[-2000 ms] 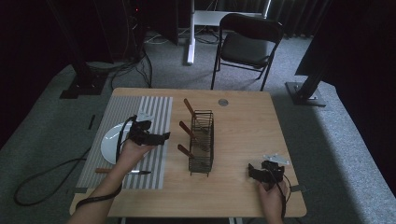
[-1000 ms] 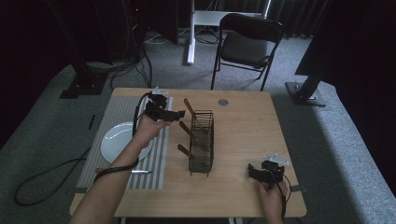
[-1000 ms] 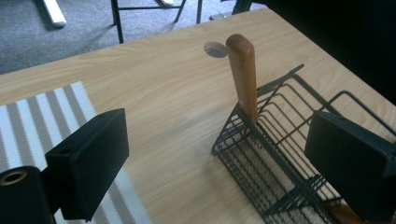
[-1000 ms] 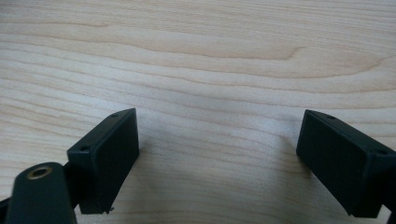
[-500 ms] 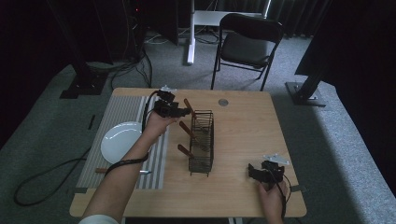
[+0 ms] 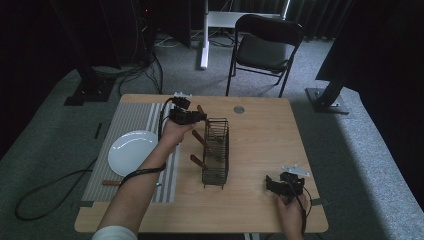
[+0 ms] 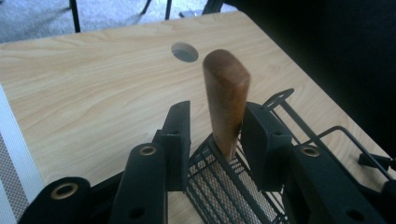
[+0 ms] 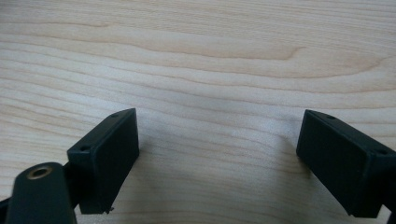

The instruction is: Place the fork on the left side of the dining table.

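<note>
A black wire rack (image 6: 216,152) stands upright in the middle of the wooden table, with three brown wooden handles sticking out of its left side. My left gripper (image 6: 196,117) is at the rack's far end. In the left gripper view its jaws (image 7: 217,116) stand open around the farthest wooden handle (image 7: 226,93). The right jaw is against the wood and a small gap shows on the left. My right gripper (image 6: 272,186) rests open near the front right corner, and the right gripper view has bare wood between its jaws (image 8: 217,144).
A white plate (image 6: 132,151) lies on a striped grey mat (image 6: 125,120) at the table's left. A wooden-handled utensil (image 6: 111,183) lies at the mat's front. A round cable hole (image 6: 238,109) is at the far edge. A black chair (image 6: 265,50) stands beyond the table.
My left gripper has moved from above the plate to the far right, up to the rack's farthest handle, leaving the plate uncovered. The right gripper has not moved.
</note>
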Demonstrator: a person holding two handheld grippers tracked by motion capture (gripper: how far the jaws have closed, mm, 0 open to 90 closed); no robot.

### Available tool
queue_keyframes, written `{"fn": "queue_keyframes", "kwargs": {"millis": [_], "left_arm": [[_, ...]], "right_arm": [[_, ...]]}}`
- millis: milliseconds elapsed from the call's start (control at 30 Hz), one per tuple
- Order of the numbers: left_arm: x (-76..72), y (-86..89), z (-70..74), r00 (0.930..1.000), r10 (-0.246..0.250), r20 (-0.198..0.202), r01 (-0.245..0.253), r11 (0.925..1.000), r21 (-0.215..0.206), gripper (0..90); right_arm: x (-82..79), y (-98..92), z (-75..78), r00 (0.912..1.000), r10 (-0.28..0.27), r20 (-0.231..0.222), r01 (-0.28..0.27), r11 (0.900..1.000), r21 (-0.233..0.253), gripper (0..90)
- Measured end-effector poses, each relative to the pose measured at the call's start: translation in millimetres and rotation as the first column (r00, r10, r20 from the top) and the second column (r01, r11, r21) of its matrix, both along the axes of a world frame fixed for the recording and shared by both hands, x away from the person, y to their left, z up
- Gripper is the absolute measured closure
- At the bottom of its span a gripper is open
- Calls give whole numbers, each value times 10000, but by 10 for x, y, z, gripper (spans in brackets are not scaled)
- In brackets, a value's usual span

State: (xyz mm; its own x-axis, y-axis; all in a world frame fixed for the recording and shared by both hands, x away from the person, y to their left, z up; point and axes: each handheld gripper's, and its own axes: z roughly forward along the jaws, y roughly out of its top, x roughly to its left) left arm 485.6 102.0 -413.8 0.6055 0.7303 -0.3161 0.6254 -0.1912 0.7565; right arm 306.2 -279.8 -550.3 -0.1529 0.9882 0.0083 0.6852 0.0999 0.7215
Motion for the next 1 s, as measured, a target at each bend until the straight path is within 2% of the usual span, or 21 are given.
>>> {"fn": "queue_keyframes", "kwargs": {"millis": [100, 233, 333, 433, 633, 767, 833, 900, 1000], "left_arm": [[-19, 17, 18, 9999, 91, 100, -86, 9990, -431, 734], [-26, 24, 31, 9999, -75, 71, 80, 9978, -654, 773], [-49, 63, 55, 9998, 161, 83, -152, 9958, -901, 802], [-85, 88, 88, 9993, 314, 203, -289, 9931, -1132, 803], [-164, 137, 194, 9975, 452, 549, -389, 9932, -1099, 804], [-208, 197, 283, 9969, 486, 624, -405, 9912, -1258, 804], [-232, 237, 324, 9974, 467, 552, -373, 9862, -1611, 804], [-271, 276, 390, 9968, 425, 683, -306, 9855, -1668, 805], [-347, 367, 505, 9947, 547, 869, -367, 9798, -1965, 804]], "right_arm": [[0, 0, 0, 10000, 2, 2, -2, 10000, -1, 126], [0, 0, 0, 10000, -1, 1, 1, 10000, 0, 126], [0, 0, 0, 10000, 1, 3, -1, 10000, -1, 127], [0, 0, 0, 10000, -1, 0, 1, 10000, 1, 127], [0, 0, 0, 10000, 1, 2, -1, 10000, 0, 127], [0, 0, 0, 10000, 2, 2, -2, 10000, -2, 126], [0, 0, 0, 10000, 1, 1, -1, 10000, -2, 127], [0, 0, 0, 10000, 0, 1, 0, 10000, 0, 127], [0, 0, 0, 10000, 2, 1, -2, 10000, -2, 126]]}}
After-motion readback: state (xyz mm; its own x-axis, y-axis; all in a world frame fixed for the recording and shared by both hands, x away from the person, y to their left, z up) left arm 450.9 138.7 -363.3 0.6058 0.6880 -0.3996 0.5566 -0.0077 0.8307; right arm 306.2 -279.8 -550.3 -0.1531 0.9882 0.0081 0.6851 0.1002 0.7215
